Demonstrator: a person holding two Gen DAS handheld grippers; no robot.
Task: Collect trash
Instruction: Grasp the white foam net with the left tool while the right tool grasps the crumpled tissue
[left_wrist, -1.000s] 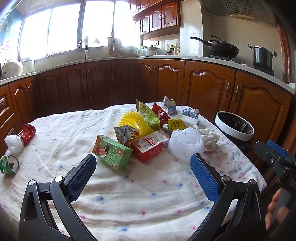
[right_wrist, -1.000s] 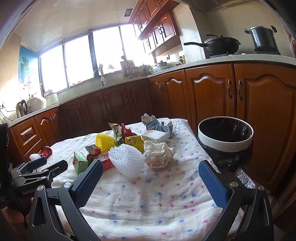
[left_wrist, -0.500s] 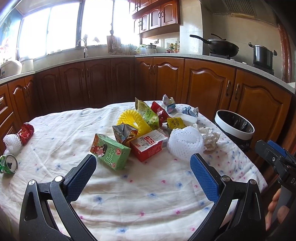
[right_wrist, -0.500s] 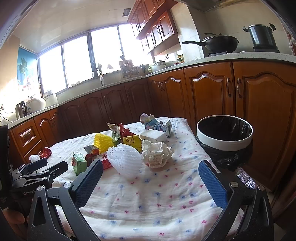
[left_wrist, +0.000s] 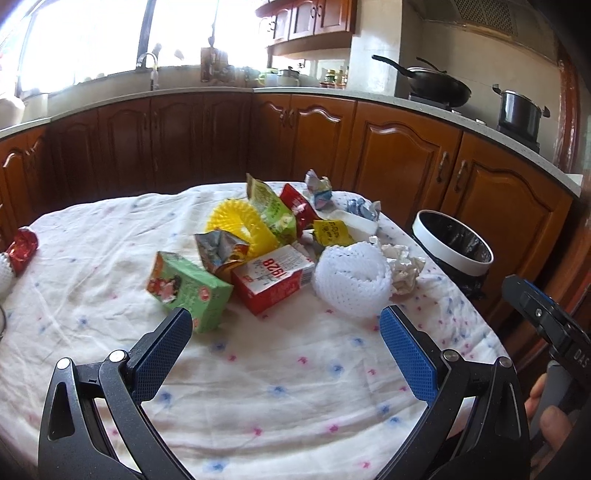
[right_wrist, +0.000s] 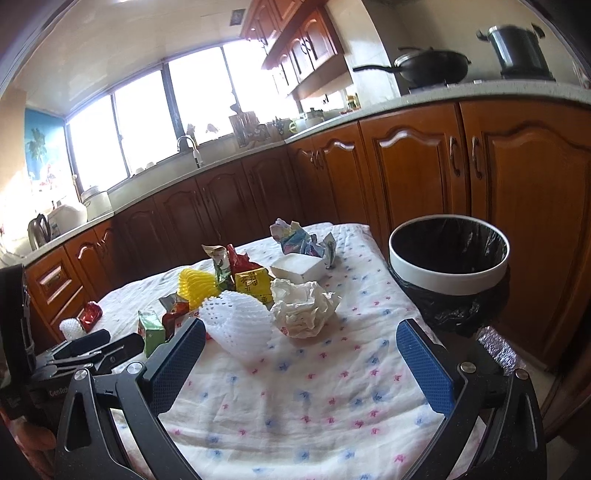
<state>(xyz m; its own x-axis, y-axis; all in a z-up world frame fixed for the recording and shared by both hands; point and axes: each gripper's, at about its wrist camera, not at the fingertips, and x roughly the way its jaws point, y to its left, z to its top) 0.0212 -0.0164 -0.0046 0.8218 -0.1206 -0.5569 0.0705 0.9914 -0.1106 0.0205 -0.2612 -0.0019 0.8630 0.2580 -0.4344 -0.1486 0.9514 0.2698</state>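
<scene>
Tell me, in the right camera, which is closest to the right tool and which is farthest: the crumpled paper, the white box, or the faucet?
From the right tool:
1. Crumpled paper, just ahead on the table.
2. White box, behind the paper, mid-table.
3. Faucet, far off on the counter by the window.

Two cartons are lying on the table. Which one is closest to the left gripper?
The green carton, beside its left finger; the red one lies farther right.

Both grippers same build: left gripper (left_wrist: 284, 343) and right gripper (right_wrist: 301, 354) have black skeletal frames with triangular cutouts and silver pivot screws. Fingers (left_wrist: 162, 350) carry blue knurled pads. White lettering on each black body, only partly legible.
</scene>
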